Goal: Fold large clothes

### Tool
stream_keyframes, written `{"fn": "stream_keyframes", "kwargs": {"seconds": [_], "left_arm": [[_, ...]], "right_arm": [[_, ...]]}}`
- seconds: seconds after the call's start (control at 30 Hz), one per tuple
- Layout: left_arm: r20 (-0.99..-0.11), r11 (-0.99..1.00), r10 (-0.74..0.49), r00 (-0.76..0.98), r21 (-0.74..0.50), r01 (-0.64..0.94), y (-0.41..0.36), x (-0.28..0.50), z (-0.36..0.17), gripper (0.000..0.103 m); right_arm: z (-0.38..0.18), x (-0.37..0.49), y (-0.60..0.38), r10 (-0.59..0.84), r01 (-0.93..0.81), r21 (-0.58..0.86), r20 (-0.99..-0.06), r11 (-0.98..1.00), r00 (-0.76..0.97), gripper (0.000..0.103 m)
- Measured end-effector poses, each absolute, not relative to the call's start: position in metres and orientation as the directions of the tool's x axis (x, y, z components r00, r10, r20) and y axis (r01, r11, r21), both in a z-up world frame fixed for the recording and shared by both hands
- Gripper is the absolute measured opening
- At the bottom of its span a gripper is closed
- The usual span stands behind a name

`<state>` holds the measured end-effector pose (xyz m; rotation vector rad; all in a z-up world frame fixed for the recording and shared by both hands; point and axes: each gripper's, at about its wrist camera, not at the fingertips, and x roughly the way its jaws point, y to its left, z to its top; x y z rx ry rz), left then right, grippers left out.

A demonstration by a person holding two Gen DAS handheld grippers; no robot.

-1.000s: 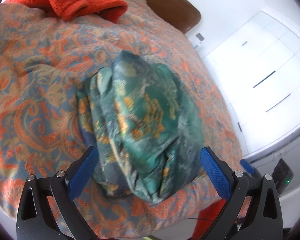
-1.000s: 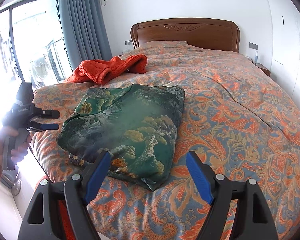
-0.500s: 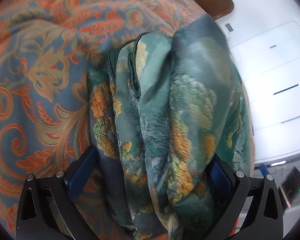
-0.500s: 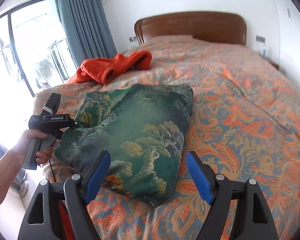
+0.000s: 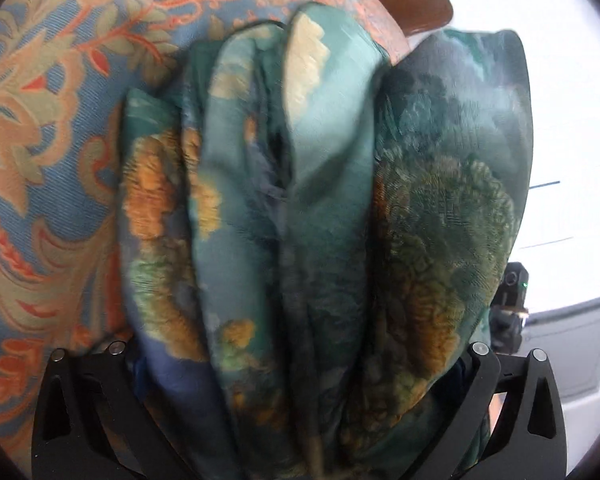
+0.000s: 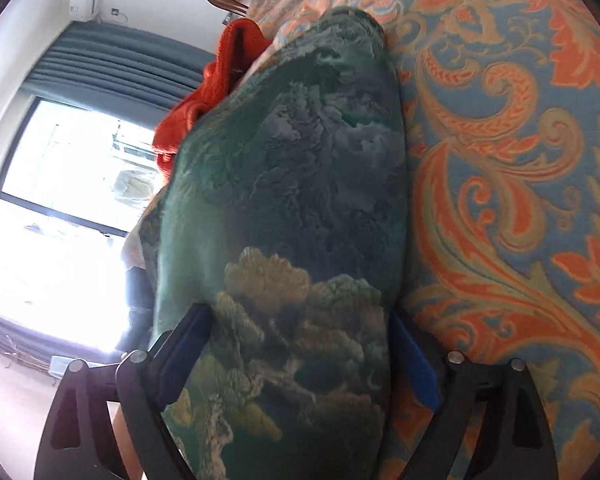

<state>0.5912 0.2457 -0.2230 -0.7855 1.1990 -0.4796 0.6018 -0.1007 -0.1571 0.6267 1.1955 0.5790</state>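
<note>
Straddling folded green landscape-print satin garment on paisley bed quilt: right claw apart, opening, bundle between pads; left claw apart, straddling opposite layered edge lengthwise.

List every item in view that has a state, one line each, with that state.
Green garment: folded into a thick stack, lying on the bedspread.
Orange garment: crumpled, unfolded, beyond the green one.
Left gripper: straddling the stack's layered edge; pads hidden, grip unclear.
Right gripper: jaws opening, wide, the stack between them.
Bedspread: spread over the bed.
Curtain: drawn aside, window uncovered.
</note>
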Motion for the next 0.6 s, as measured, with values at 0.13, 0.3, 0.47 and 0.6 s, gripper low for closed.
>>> {"fn": "stream_keyframes", "kwargs": {"seconds": [0.13,0.3,0.47,0.6], "left_arm": [[-0.676,0.709,-0.657,0.334,-0.705,-0.032,0.232,0.577,-0.195,0.063],[-0.698,0.765,-0.607,0.379,-0.643,0.042,0.221,0.546,-0.154,0.053],[-0.697,0.791,-0.586,0.413,-0.603,0.103,0.201,0.547,-0.119,0.052],[-0.658,0.78,-0.6,0.455,-0.607,0.15,0.187,0.57,-0.09,0.052]], "right_arm": [[-0.128,0.588,-0.06,0.53,-0.244,0.473,-0.79,0.847,0.308,0.075],[-0.091,0.545,-0.016,0.364,-0.419,0.165,-0.813,0.893,0.455,0.066],[-0.05,0.506,-0.001,0.362,-0.492,0.044,-0.734,0.87,0.574,0.066],[-0.017,0.503,-0.014,0.377,-0.492,0.029,-0.682,0.87,0.627,0.066]]}}
